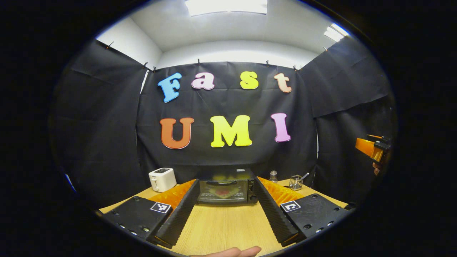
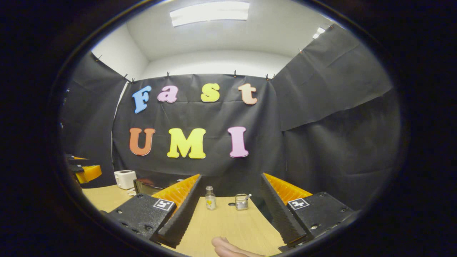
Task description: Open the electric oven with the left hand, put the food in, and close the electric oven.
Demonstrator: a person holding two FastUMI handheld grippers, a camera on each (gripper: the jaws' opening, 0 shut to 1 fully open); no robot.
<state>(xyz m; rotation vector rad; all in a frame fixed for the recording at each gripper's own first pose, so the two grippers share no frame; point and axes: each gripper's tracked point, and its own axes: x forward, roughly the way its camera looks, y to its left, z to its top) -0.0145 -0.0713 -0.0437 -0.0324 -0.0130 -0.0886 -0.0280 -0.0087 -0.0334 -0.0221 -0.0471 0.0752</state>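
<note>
Left gripper view: a pale wooden tabletop (image 1: 221,225) fills the lower field, closed in on three sides by black cloth walls (image 1: 100,135) clipped along their top edge, with white walls and a white ceiling above carrying two lit ceiling panels (image 1: 225,6). The left gripper (image 1: 224,221) has its two fingers (image 1: 178,214) spread wide apart, holding nothing. Between them, at 12 o'clock, stands one black electric oven (image 1: 227,189) at the far edge of the tabletop, door shut; something reddish, the food (image 1: 225,192), shows dimly behind the glass, and what it is cannot be told. One white toaster (image 1: 162,179) stands at 10 o'clock from the oven, one small clear bottle (image 1: 273,176) and one clear cup with a utensil (image 1: 296,182) at 2 o'clock. The right gripper (image 1: 374,148) appears at the 3 o'clock edge, raised above the tabletop, a hand behind it. A fingertip (image 1: 239,252) lies at 6 o'clock.

Right gripper view: the same tabletop (image 2: 228,225) and cloth walls (image 2: 339,135). Here the right gripper (image 2: 228,223) likewise has its fingers (image 2: 180,219) parted wide and empty. The bottle (image 2: 210,198) and cup (image 2: 242,201) sit between them at 12 o'clock. The oven (image 2: 148,186) is half hidden at 10 o'clock, the toaster (image 2: 125,179) just beside it, and the left gripper (image 2: 85,171) at 9 o'clock. Fingertips (image 2: 228,248) show at 6 o'clock.
</note>
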